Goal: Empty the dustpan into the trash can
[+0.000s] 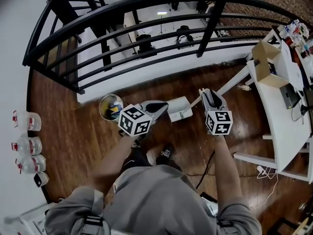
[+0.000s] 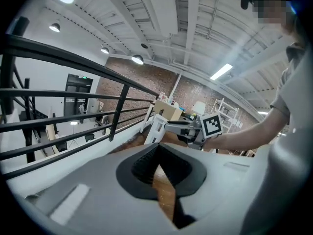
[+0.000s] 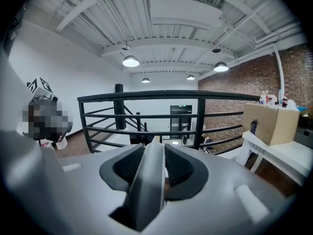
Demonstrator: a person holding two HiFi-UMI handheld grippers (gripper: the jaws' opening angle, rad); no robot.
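As right claw [image 1: 209, 96] clamps its handle [image 3: 146, 192], dustpan [image 1: 178, 109] just ahead

Two grippers are showing mid-frame: the left gripper [image 1: 161, 105] and the right gripper [image 1: 205, 92]. One dustpan [image 1: 178, 109] is lying between them, and one trash can [image 1: 110, 107] is standing just left. Three bottles [image 1: 27, 146] are lining the left edge, possibly with a fourth below. One cardboard box [image 1: 266, 62] is sitting at the upper right.
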